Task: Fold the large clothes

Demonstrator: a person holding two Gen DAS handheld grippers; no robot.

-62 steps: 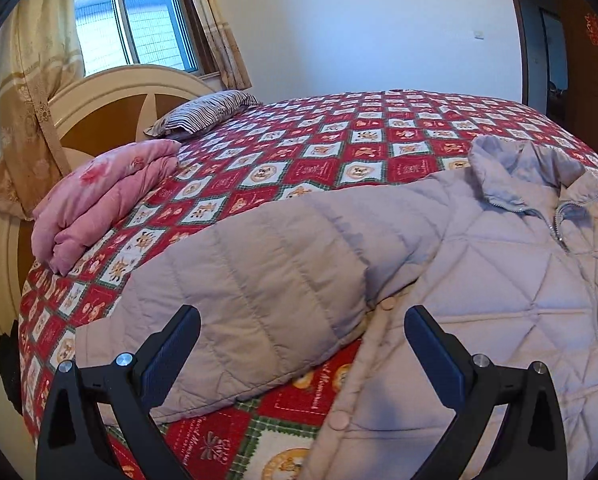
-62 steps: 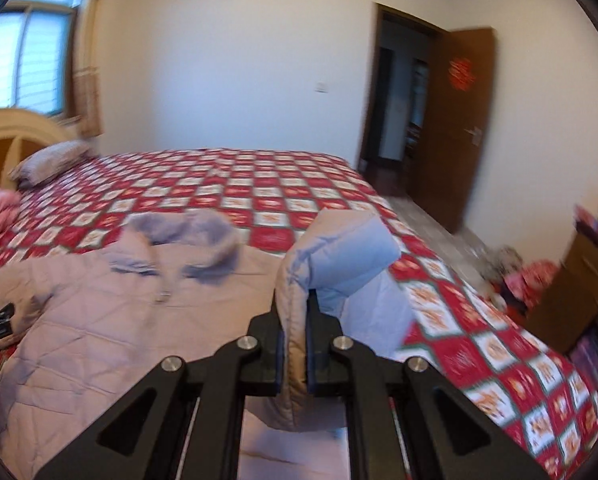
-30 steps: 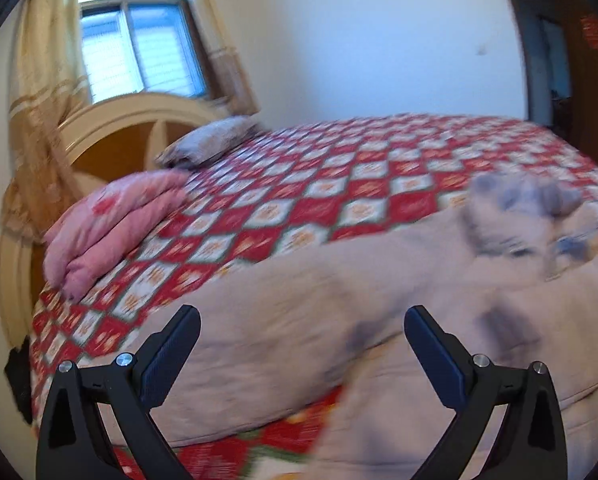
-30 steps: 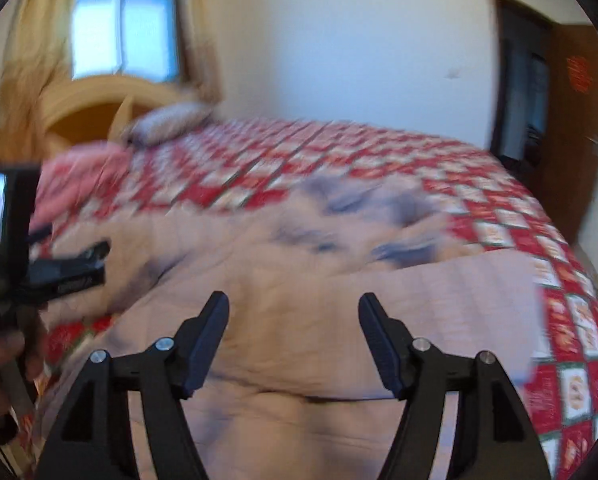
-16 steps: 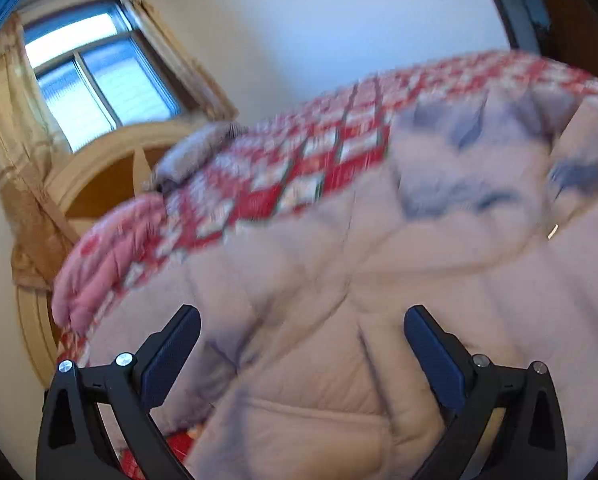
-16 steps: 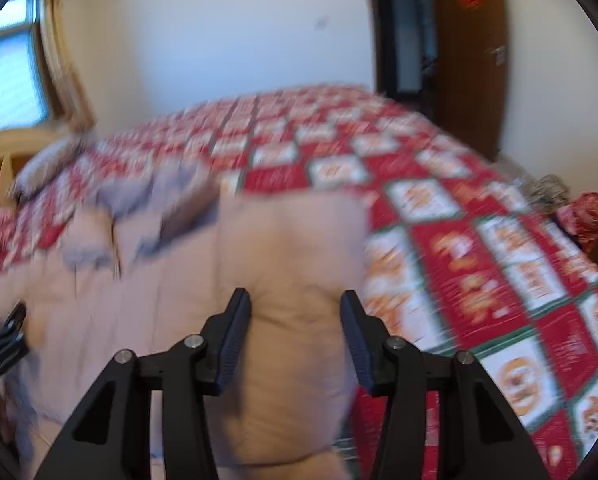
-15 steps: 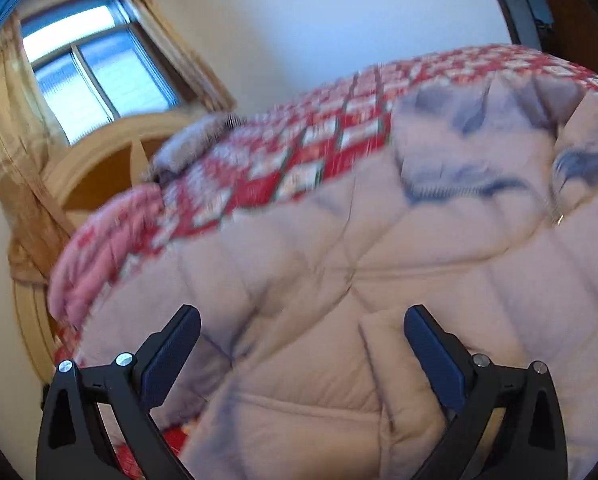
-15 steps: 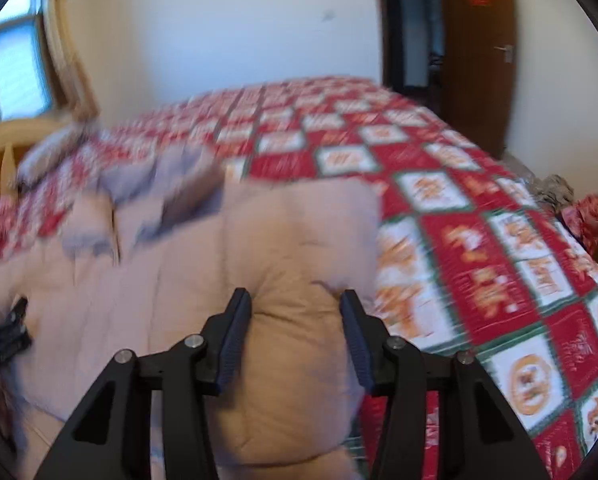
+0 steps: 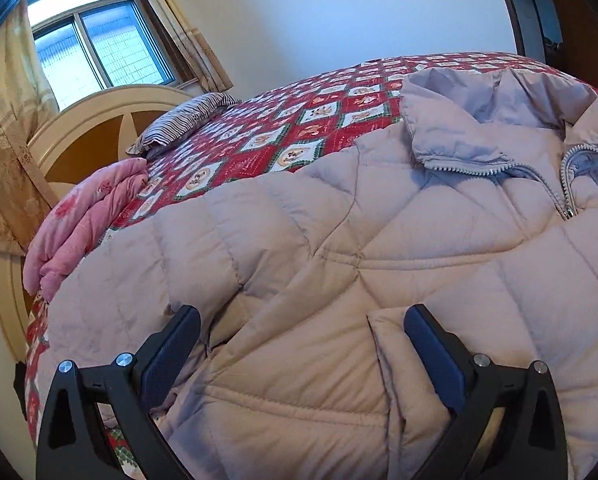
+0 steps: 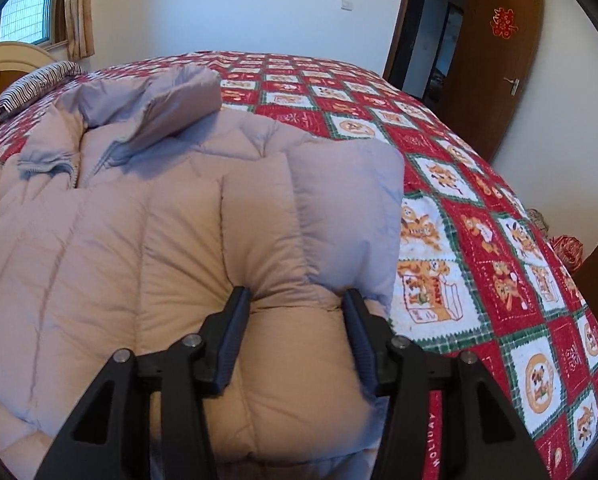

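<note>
A pale beige quilted jacket (image 9: 379, 240) lies face up on the bed, zip and collar (image 9: 479, 136) toward the far side. Its left sleeve (image 9: 139, 280) stretches out to the left. My left gripper (image 9: 301, 312) is open wide just over the seam between that sleeve and the body, with nothing pinched. In the right wrist view the other sleeve (image 10: 319, 208) lies folded across the jacket's (image 10: 99, 260) chest. My right gripper (image 10: 295, 294) has a puffy fold of that sleeve bulging between its pads, and its jaws are opening slightly.
The red patterned bedspread (image 10: 479, 240) shows to the right of the jacket. A folded pink quilt (image 9: 83, 224) and a striped pillow (image 9: 187, 120) lie by the wooden headboard (image 9: 99, 136). A brown door (image 10: 495, 60) stands open behind the bed.
Both grippers came down close over the jacket. The right one let go of the raised sleeve, which now lies across the chest, then narrowed onto a fold of it. The left stayed open.
</note>
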